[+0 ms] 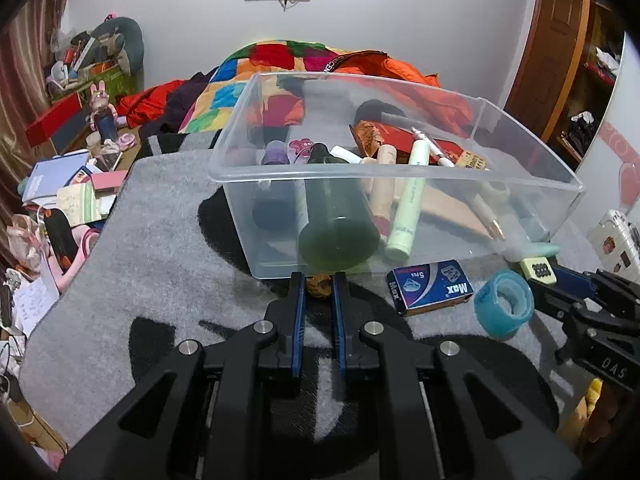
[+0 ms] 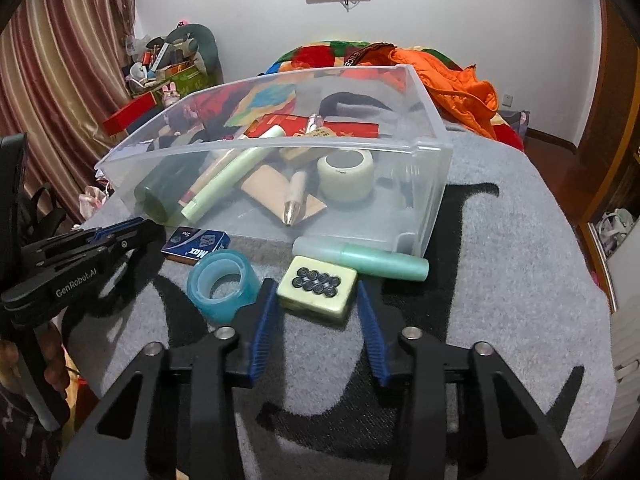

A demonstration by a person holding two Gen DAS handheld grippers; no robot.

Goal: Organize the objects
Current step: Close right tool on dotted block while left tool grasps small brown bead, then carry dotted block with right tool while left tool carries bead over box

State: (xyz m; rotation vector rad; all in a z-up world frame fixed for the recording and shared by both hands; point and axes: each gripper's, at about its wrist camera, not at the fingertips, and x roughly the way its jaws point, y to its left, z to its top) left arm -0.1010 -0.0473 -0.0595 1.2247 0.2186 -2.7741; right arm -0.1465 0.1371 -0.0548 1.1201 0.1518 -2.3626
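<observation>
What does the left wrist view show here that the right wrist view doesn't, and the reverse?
Only the left wrist view shows the small brown object pinched in the left hand-held gripper. Only the right wrist view shows the white tape roll inside the clear bin, and the open right hand-held gripper straddling the mahjong tile. Both show the bin, blue tape roll and Max box.

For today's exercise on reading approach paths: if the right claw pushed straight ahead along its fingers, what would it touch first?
The right claw, open, would first meet the pale green mahjong tile with black circles, already lying between its fingertips. Beyond sit the mint-green tube and the clear plastic bin; depth there is unclear.
</observation>
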